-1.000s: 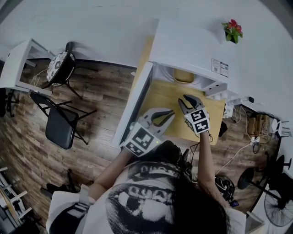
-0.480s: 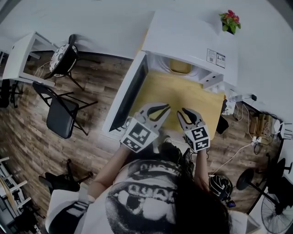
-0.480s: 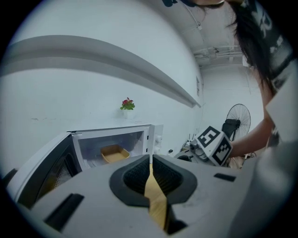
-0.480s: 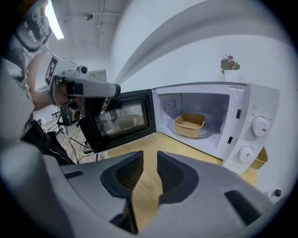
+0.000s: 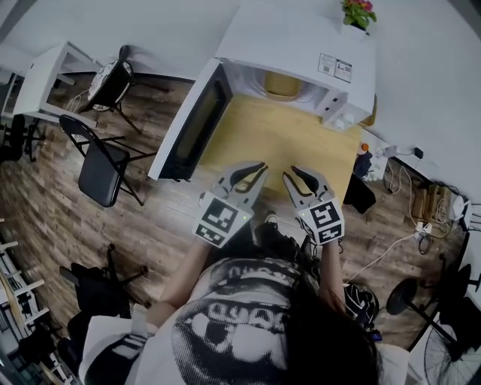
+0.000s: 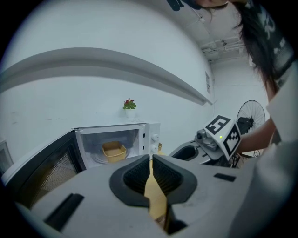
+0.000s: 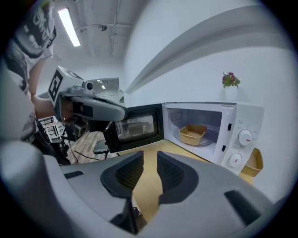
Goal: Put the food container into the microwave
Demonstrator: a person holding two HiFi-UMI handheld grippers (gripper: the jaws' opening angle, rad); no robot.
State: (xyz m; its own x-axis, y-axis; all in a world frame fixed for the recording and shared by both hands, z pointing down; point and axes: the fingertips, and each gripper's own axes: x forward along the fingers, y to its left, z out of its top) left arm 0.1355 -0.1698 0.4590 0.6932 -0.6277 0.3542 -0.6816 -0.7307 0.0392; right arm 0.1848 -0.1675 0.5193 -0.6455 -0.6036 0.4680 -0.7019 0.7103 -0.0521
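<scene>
I see the food container [image 5: 282, 83] sitting inside the microwave [image 5: 301, 41], on its round plate. The microwave stands on the yellow bench [image 5: 270, 147], and its door [image 5: 192, 124] is swung wide open to the left side. A small plant [image 5: 358, 10] stands on top of the microwave.

Both tongs hover over the front part of the bench, side by side and well apart from the container. The left tongs [image 5: 255, 167] are almost closed, the tips nearly touching, and nothing is between them. The right tongs [image 5: 298, 173] have a narrow gap between the jaws, and they hold nothing either.
</scene>
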